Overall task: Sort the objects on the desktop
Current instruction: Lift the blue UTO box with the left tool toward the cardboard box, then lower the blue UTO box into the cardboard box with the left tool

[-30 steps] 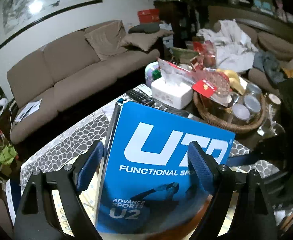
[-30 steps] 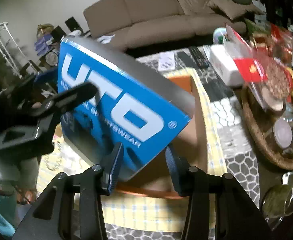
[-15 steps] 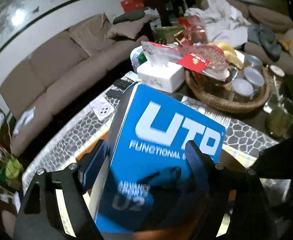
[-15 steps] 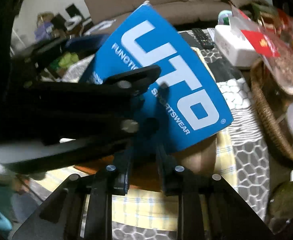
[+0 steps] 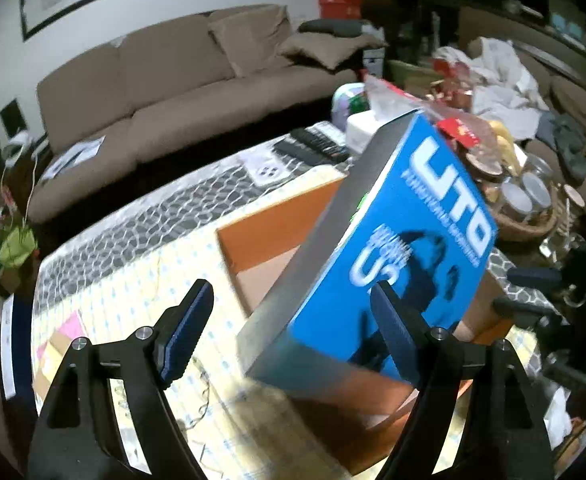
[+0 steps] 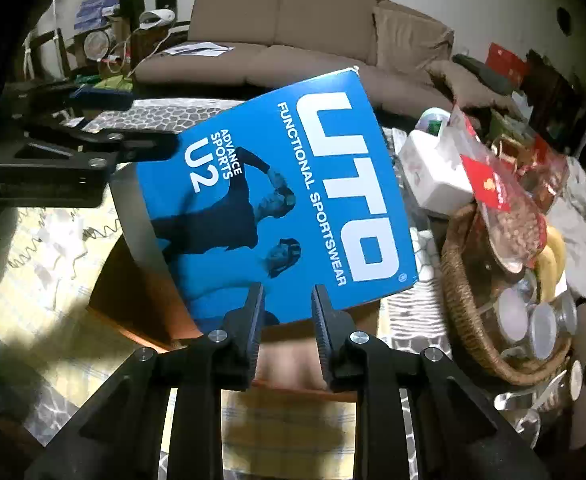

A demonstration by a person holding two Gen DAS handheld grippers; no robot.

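Between the dark fingers of the right tool (image 6: pixel 288 287) only a narrow gap shows. Its jaws have just been closing, and the lower edge of the blue UTO box (image 6: pixel 293 200) sits in that gap as its own camera sees it. Whether the pads press on the box or on anything else I cannot tell. On the left tool (image 5: pixel 291 285) the jaws stand wide apart with nothing clamped; the box lies behind its right finger, not between the two. From the right wrist view, one black finger of the left tool overlaps the box's far left corner, and contact there is unclear.

The blue box is tilted, printed face toward the cameras and a grey side turned left, with its low end down inside an open orange box (image 5: pixel 277 220). That orange box rests on a yellow checked cloth (image 5: pixel 133 300) spread over the near part of the counter (image 5: pixel 141 224), whose cover has a grey pebble pattern. Farther along the counter lie a white power strip (image 5: pixel 267 168) and dark remote controls (image 5: pixel 313 146).

To the right of the blue box, a white tissue box (image 6: pixel 433 176) stands beside a wicker basket (image 6: pixel 465 320) holding lidded jars (image 6: pixel 513 312), a banana (image 6: pixel 553 256) and a snack packet (image 6: pixel 513 232). A brown sofa (image 6: pixel 313 40) runs along the far wall.
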